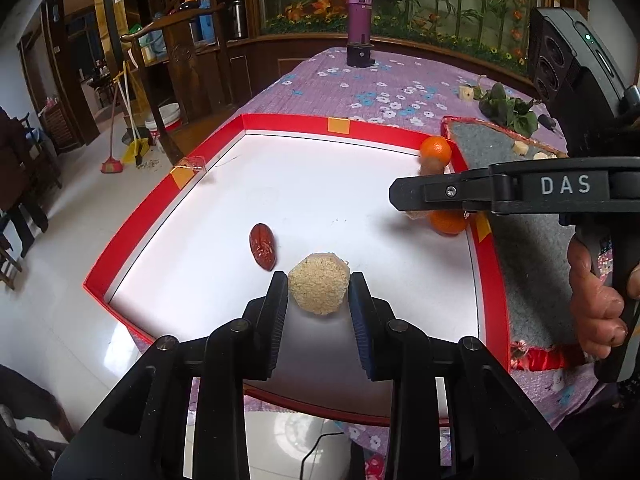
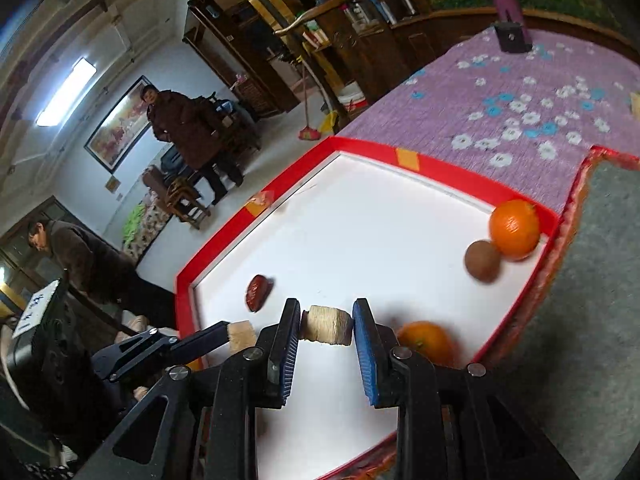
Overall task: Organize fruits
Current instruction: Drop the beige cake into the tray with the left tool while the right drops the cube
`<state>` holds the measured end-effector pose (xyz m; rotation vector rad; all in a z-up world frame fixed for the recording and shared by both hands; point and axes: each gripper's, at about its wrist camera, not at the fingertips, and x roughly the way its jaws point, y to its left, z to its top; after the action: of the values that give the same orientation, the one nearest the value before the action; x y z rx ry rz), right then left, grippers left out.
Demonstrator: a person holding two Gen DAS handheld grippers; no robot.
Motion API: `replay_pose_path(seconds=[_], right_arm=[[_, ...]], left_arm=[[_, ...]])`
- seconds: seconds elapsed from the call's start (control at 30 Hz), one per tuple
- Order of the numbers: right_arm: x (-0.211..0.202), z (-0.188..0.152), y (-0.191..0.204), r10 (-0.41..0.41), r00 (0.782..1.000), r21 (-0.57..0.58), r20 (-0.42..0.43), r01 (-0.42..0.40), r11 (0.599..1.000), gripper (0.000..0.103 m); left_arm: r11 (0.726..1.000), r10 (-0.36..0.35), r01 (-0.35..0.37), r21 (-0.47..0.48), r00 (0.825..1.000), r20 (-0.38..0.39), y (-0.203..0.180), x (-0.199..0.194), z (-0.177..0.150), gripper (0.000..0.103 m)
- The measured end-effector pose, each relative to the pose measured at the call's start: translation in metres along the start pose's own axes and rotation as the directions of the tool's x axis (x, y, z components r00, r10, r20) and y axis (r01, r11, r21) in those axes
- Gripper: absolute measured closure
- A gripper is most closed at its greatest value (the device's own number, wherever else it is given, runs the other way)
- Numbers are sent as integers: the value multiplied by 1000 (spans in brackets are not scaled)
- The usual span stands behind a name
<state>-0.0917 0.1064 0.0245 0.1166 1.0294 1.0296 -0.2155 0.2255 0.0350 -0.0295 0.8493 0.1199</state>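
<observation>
A pale crumbly piece [image 1: 319, 289] is pinched in the narrowly set left gripper [image 1: 319, 286] over the near part of the red-rimmed tray [image 1: 280, 122], while a similar chunk [image 2: 327, 325], apparently gripped, is carried by the right gripper [image 2: 327, 326] towards the far-right oranges [image 2: 515, 229].

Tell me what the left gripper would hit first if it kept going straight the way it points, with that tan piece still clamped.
Probably the white floor of the red-rimmed tray, just beyond the tan piece held by the left gripper. The dried red date lies left of that line. Depth is uncertain.
</observation>
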Motion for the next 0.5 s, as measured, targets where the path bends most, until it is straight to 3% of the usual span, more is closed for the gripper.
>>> replay_pose_path(seconds=[0.23, 0.5], right_arm=[[-16, 4, -9, 67, 996, 22, 59, -68, 997, 60], [-71, 1, -52, -2, 983, 100, 186, -17, 995, 60]], left_arm=[[999, 24, -24, 21, 1000, 9, -8, -5, 4, 67], [997, -8, 2, 75, 997, 76, -38, -21, 22, 61]])
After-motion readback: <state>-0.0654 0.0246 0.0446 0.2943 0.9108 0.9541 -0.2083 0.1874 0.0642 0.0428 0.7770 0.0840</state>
